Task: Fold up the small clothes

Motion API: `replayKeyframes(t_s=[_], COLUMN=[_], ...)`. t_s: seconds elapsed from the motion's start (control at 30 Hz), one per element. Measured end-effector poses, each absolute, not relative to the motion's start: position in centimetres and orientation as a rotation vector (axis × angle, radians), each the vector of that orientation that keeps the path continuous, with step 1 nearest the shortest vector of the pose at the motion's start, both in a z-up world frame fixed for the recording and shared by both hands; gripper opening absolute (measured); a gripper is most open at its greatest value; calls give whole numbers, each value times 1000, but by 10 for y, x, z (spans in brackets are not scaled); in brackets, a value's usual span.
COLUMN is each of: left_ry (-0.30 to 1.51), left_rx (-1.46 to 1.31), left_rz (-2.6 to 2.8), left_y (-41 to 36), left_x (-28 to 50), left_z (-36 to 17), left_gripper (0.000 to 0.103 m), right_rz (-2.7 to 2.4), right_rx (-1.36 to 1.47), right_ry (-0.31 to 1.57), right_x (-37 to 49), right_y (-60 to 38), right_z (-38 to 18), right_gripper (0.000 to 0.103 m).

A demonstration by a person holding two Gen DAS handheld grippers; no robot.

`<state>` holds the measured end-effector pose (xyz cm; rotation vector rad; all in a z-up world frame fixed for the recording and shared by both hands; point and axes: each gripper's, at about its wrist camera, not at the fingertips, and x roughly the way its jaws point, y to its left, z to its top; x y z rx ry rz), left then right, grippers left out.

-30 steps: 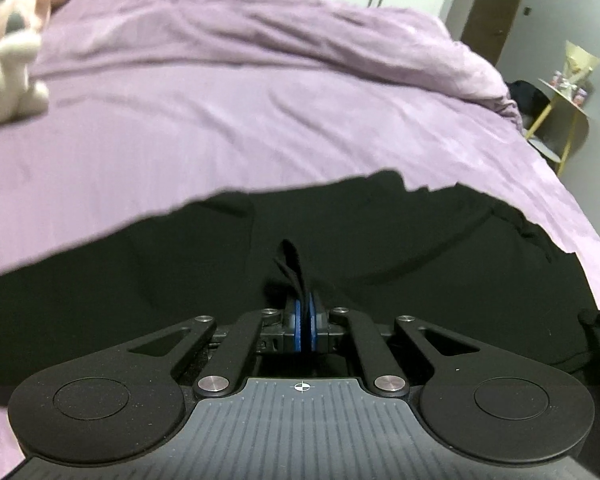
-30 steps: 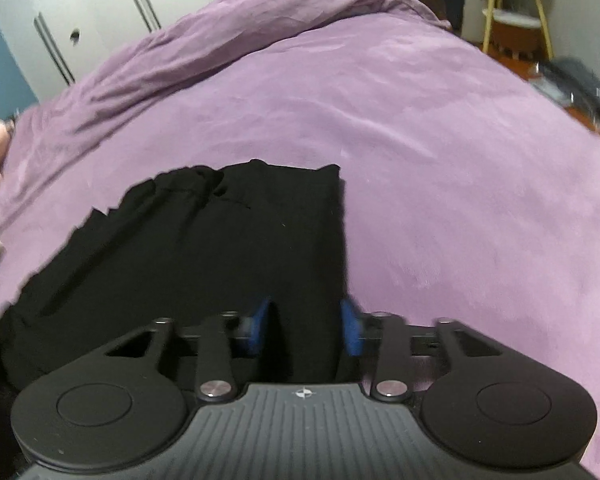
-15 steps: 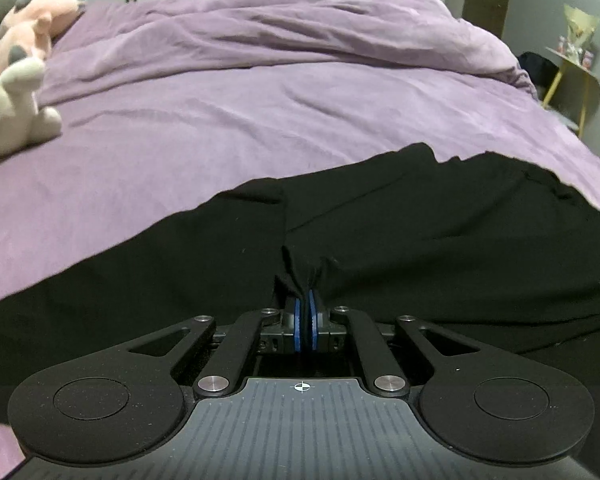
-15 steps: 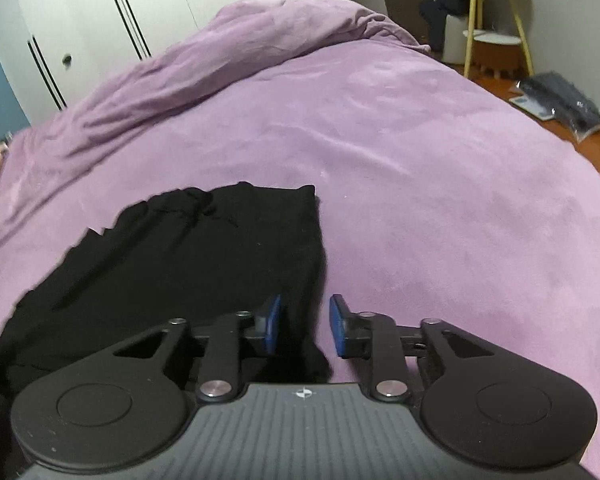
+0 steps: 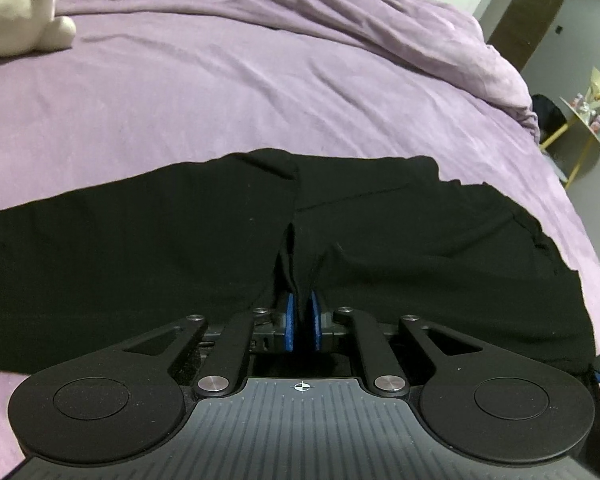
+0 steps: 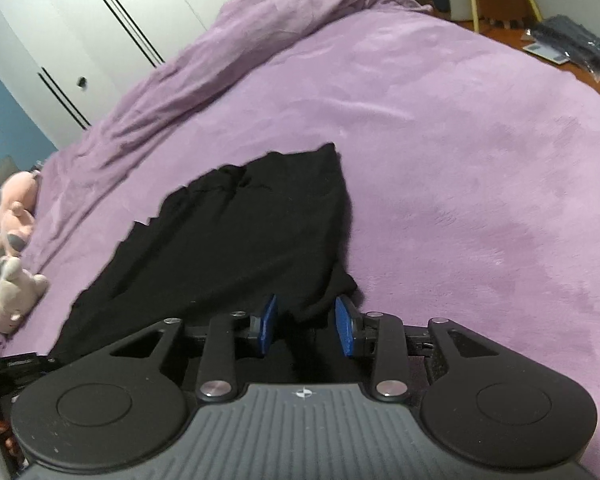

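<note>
The black garment (image 5: pixel 204 248) lay spread on the purple bedspread (image 5: pixel 220 100). The left gripper (image 5: pixel 301 320) was clamped on a pinched ridge of it. The right gripper (image 6: pixel 306 326) was closing, cloth between its pads (image 6: pixel 268 322) but seemingly not yet pressed. Lifting now risked that corner slipping and a skewed fold.

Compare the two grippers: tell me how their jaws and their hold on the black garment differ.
Left gripper: pads nearly together, pinching a ridge of the black garment. Right gripper: pads wide apart and closing, the garment's corner lying loose between them, unpinched. Both have blue pads and point down at the purple bed.
</note>
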<state>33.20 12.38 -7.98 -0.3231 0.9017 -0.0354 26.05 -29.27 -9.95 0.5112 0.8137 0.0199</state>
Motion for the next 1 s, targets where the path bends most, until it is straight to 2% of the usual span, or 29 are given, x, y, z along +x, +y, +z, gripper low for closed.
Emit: replayKeyframes(t_s=[0.07,0.13,0.23,0.37,0.5,0.57,0.6,0.87,0.93,0.97,1.0], left_ry=[898,886,871,890,909,911,912,912,913,914,916], left_rx=[-306,-304,-343,-302,-222,-208,-202,-157,-145,-143,-144], left_rz=[-34,-48,-102,-42,-20,-16,-12,9,8,7,5], left_y=[121,120,122,123,114,112,112,106,105,106,107], left_x=[332,330,328,332,330,329,329,326,326,326,326], left_z=[-79,-76,-72,-76,-80,-79,-79,-80,-80,-80,-81], left_gripper=[8,6,6,7,16,17,20,21,21,21,21], right_rz=[9,24,-7,-41,-82,-93,-99,-119,-123,-137,-140], right_rx=[491,491,500,300,220,189,157,17,7,0,8], right_ry=[810,782,748,778,753,711,702,756,748,746,741], right_x=[262,259,254,258,258,257,259,281,280,279,278], right_y=[-290,-292,-299,-278,-264,-256,-250,-236,-241,-243,-245], right_z=[-99,-96,-94,-98,-84,-76,-75,-100,-100,-101,-101], right_gripper=[20,8,6,6,8,9,12,16,22,29,31])
